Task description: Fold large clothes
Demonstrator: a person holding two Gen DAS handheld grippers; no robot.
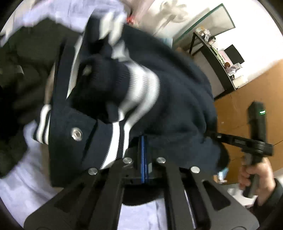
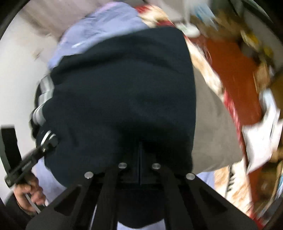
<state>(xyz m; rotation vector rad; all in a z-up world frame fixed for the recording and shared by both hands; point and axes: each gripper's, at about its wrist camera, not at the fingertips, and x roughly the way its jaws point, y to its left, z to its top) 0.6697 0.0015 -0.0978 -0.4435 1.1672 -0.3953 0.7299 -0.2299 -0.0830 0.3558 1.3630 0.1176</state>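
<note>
Room: white walls, brown floor [image 1: 235,113], black shelf unit [image 1: 214,58] with clutter along the wall, white fan [image 1: 174,10] behind it.
Surface: pale lavender sheet [image 1: 23,178] under everything; a dark olive garment [image 1: 26,62] lies at the far side of it in the left wrist view.
Patterned cloth: red and cream fabric [image 2: 210,58] runs along the sheet's edge in the right wrist view, blurred.
Jacket: navy jacket [image 1: 176,99], thick fleecy cloth, white stripes on ribbed cuffs and hem, metal snap button [image 1: 76,134] on the front band. Bunched and lifted off the sheet, hanging between both grippers.
Left gripper: left gripper [image 1: 143,159] fingers pressed together, clamped on a fold of the striped hem; cloth drapes over and past the tips.
Right gripper: right gripper [image 2: 139,164] fingers closed tight on the plain navy panel, which fills the view just ahead of the tips and hides them.
Hands: right hand [image 1: 254,178] wraps its handle; left hand [image 2: 28,194] likewise, low in the right wrist view.
Blur: heavy in both views.
</note>
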